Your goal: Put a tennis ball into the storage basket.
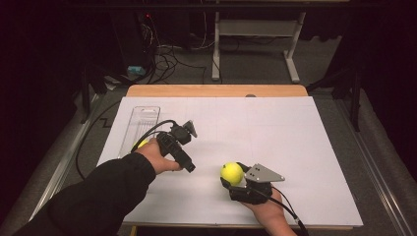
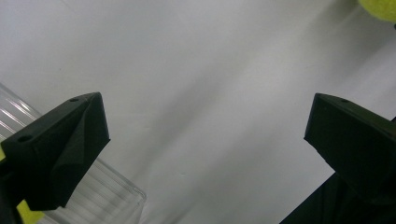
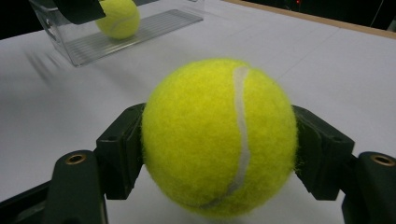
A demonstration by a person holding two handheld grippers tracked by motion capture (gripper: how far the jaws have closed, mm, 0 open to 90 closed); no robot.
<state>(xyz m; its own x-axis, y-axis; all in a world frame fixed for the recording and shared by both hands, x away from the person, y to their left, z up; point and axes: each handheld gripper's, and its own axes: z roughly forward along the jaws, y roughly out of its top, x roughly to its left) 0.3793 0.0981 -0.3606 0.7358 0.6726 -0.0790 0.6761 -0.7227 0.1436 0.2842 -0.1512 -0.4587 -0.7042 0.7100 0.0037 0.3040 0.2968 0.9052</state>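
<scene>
A yellow tennis ball [image 1: 231,173] [image 3: 219,135] sits between the jaws of my right gripper [image 1: 233,177] [image 3: 219,144], which is shut on it just above the white sheet near the front edge. A second tennis ball [image 3: 119,16] [image 1: 140,144] lies in a clear plastic tray [image 1: 140,123] [image 3: 140,32] [image 2: 107,196] at the left. My left gripper [image 1: 183,158] [image 2: 205,135] hovers beside that tray's near end, jaws wide apart and open with only bare sheet between them. The held ball [image 2: 380,7] peeks into the left gripper view's top right corner.
A white sheet [image 1: 275,132] covers the wooden table [image 1: 216,90]. Past the far edge stand a desk frame [image 1: 255,44] and loose cables [image 1: 167,56] on the floor. Black cables trail from both grippers.
</scene>
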